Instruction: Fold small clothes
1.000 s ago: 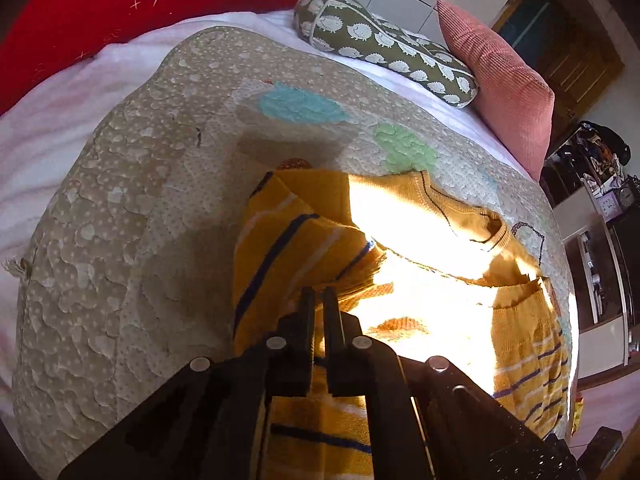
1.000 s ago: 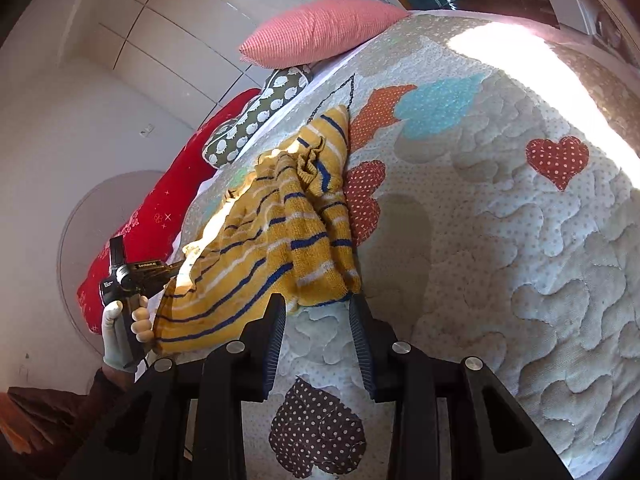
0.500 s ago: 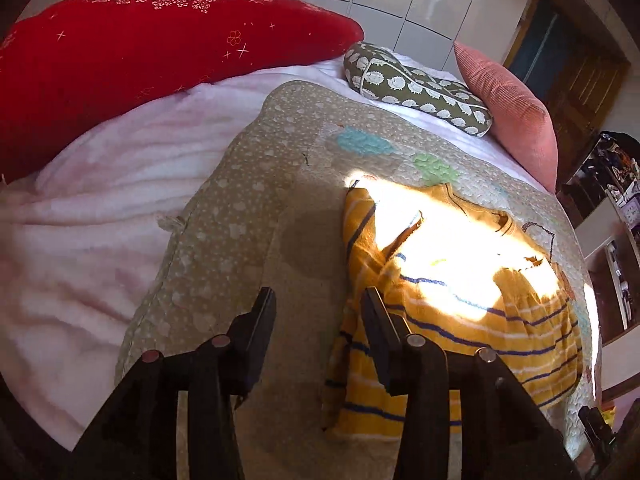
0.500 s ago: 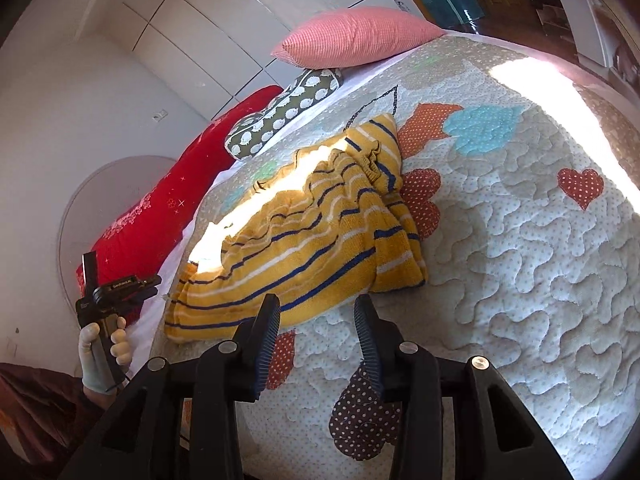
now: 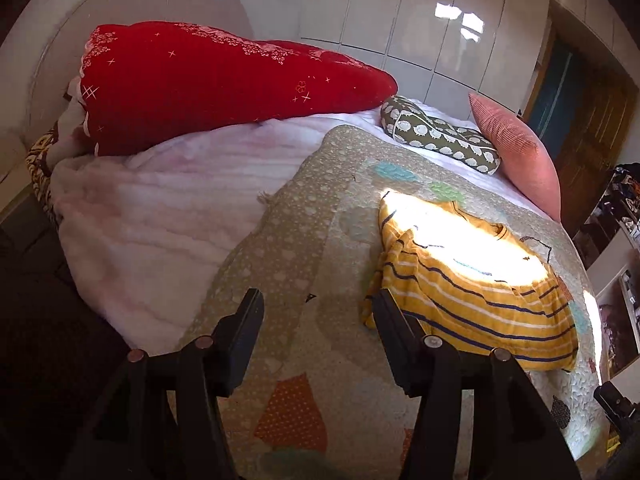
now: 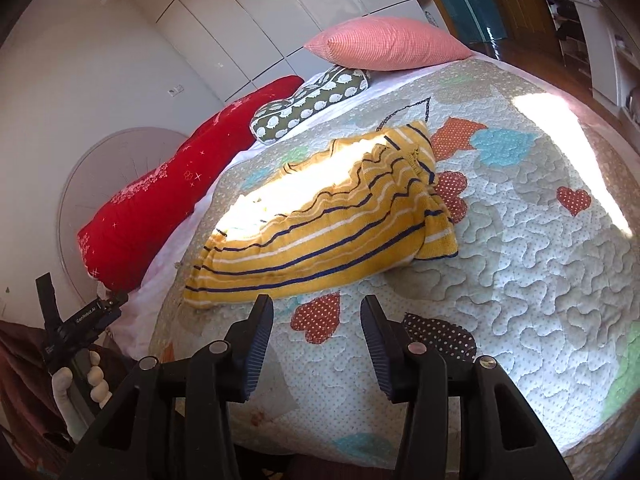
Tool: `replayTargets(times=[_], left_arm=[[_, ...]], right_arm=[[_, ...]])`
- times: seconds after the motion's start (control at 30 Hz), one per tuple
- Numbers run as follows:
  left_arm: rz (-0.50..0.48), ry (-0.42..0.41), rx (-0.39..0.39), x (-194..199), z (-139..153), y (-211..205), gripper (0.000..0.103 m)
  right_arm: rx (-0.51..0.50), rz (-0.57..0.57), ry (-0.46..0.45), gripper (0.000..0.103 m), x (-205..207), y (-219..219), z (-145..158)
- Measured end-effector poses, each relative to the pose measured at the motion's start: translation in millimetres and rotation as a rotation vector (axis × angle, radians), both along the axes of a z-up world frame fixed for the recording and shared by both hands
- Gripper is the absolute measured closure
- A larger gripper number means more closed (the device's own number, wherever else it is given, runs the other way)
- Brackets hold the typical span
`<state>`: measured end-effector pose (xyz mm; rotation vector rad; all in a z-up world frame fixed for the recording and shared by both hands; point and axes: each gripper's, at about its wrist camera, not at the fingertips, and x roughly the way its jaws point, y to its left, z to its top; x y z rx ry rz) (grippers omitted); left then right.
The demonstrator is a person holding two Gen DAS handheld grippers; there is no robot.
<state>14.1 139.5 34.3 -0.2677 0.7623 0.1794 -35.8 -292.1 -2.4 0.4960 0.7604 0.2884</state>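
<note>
Knitwear first: a yellow striped sweater (image 5: 472, 280) (image 6: 320, 240) lies folded on the patchwork quilt (image 5: 296, 240) (image 6: 520, 272), with a band of sun across its upper part that washes out the knit there. In the left wrist view it sits to the right of the left gripper (image 5: 318, 312), its near corner just behind the right-hand finger, which covers that corner. Nothing is between the jaws; they have just been opening and now stand well apart over bare quilt. In the right wrist view the sweater lies just beyond the right gripper (image 6: 317, 312), its lower hem near the fingertips but not touching them. Those jaws have also just been opening, and they are apart with only quilt and a red dotted heart patch (image 6: 318, 318) between them.

How the sleeves are tucked cannot be made out under the glare and the bunched fabric on the far side. Beyond the sweater lie a pink cushion (image 5: 520, 152) (image 6: 384, 42), a green patterned pillow (image 5: 440, 136) (image 6: 308, 100) and a long red bolster (image 5: 224, 84) (image 6: 180, 196) at the edge of the bed. At the lower left of the right wrist view a gloved hand (image 6: 80, 388) holds the handle of the left gripper, partly cut off by the frame. The lower right of the left wrist view shows only a dark corner of the other gripper.
</note>
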Motion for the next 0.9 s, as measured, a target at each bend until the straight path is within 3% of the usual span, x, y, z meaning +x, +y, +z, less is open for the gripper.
replayTargets(times=[0.27, 0.53, 0.7, 0.9], left_arm=[[0.036, 0.045, -0.036, 5, -20, 15, 0.047], [0.027, 0.052, -0.034, 23, -31, 20, 0.047], [0.029, 0.07, -0.022, 30, -40, 30, 0.047], [0.042, 0.096, -0.009, 34, -49, 40, 0.047]], right_arm=[[-0.105, 0.183, 0.025, 0.055, 48, 64, -11], [-0.133, 0.336, 0.085, 0.056, 185, 149, 1], [-0.183, 0.362, 0.193, 0.056, 278, 216, -32], [-0.287, 0.4, 0.237, 0.055, 332, 284, -57]])
